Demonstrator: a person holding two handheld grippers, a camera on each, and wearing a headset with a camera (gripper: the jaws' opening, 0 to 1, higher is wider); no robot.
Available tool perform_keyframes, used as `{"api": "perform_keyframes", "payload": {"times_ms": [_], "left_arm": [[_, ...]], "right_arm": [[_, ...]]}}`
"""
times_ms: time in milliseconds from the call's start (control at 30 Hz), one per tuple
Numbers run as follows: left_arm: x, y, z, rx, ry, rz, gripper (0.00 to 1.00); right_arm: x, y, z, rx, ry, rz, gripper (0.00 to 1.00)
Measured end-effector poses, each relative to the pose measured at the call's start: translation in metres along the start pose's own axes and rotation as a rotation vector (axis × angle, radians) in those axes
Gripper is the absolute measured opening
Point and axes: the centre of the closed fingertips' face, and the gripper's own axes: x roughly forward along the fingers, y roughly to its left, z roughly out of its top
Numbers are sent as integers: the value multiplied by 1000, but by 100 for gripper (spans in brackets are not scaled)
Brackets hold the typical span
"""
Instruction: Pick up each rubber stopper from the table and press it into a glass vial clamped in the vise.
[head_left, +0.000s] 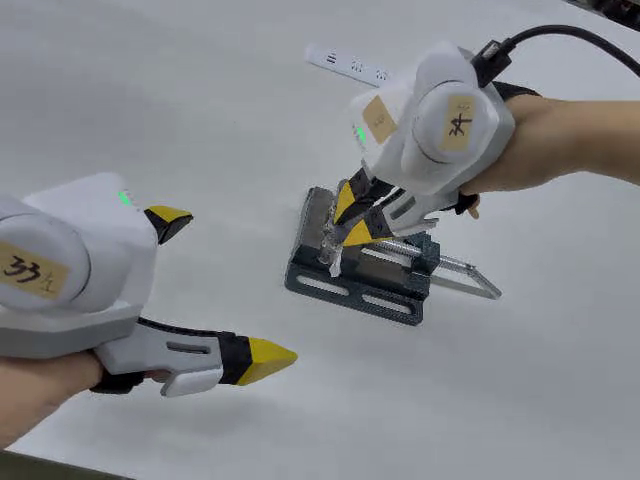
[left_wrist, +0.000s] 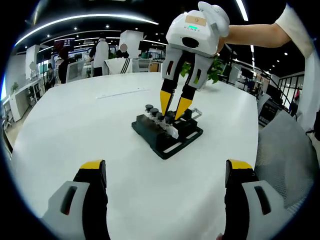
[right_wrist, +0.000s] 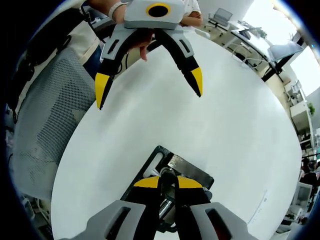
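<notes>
Where the vise (head_left: 372, 292) clamps vials (left_wrist: 155, 112), the right tool (head_left: 350, 220) pinches a stopper (right_wrist: 167, 175).

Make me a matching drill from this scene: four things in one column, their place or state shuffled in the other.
1 left gripper
2 right gripper
3 vise
4 power strip

A white, lying far across the table
B jaws spread wide, off to the side
C dark, clamping a row of vials
D jaws drawn close, right over the vials

Pairs: 1-B, 2-D, 3-C, 4-A
</notes>
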Motion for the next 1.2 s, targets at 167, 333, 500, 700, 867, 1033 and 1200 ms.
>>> {"api": "perform_keyframes", "payload": {"times_ms": [167,333,500,700,867,1033,1200], "left_arm": [[0,-2,-1,-6,1,-3,98],[0,-2,-3,-11,2,-4,98],[0,-3,-4,-14,3,-3,97],[2,-3,-4,-15,2,-7,97],[3,-3,-3,-13,1,-10,97],[3,-2,-2,-14,0,-9,97],[3,-3,-2,-17,-2,-9,96]], "right_arm": [[1,0,0,-9,9,3,5],[2,0,-1,-31,30,10,5],[4,-1,-2,-32,50,19,5],[3,-1,-1,76,38,22,5],[3,-1,1,179,23,29,4],[4,-2,2,216,32,29,4],[4,-1,2,215,43,8,3]]}}
